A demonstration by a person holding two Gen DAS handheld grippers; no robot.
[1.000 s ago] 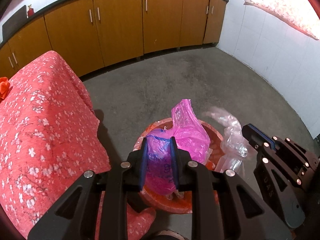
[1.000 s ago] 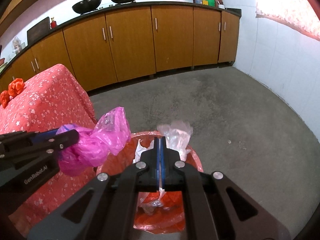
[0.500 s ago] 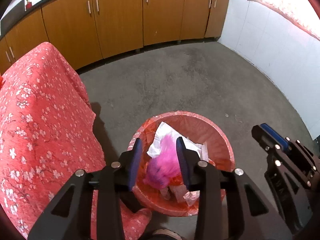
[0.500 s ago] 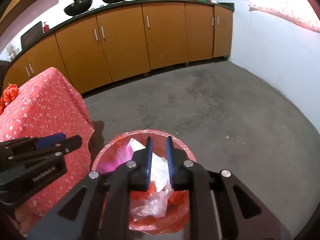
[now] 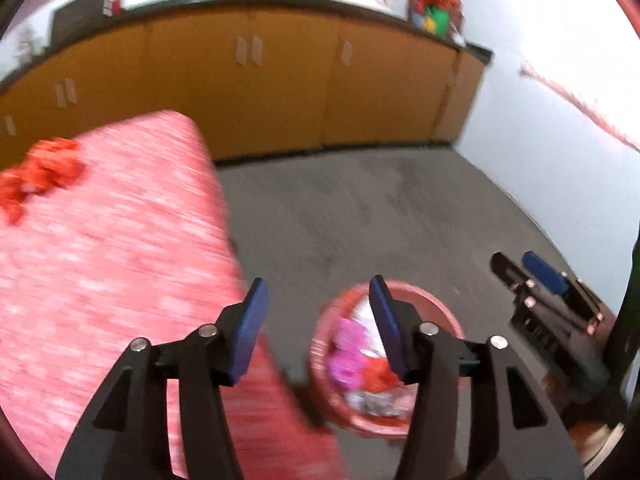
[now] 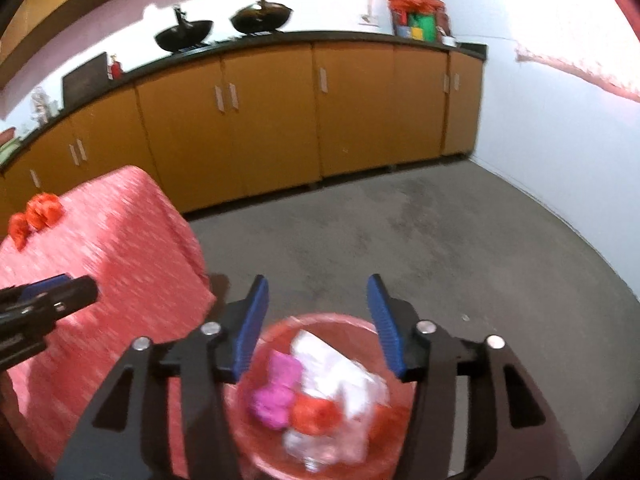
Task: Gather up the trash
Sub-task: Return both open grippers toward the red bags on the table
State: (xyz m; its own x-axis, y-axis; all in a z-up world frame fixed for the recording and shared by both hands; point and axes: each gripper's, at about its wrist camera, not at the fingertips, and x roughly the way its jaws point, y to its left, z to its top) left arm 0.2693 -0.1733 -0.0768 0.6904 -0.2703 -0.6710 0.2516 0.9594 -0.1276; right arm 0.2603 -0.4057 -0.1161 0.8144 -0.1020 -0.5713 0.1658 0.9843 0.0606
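Left wrist view: your left gripper [image 5: 316, 308] has just been opening and now stands released, nothing between its pads. The pink bag [image 5: 347, 354] lies inside the red bin [image 5: 440, 308], beside the table [image 5: 100, 260].

Right wrist view: your right gripper [image 6: 316, 308], also just opened, hangs empty above the bin [image 6: 280, 328]; the clear wrap [image 6: 344, 372] lies inside. Red scraps [image 6: 36, 214] on the table, beyond the bin, likely remain.

The left gripper [image 5: 317, 292] has black arms with triangle cutouts, round silver screws and blue ribbed pads [image 5: 249, 330]. The right gripper [image 6: 317, 290] looks the same: black frame, silver screws, blue pads [image 6: 385, 322].
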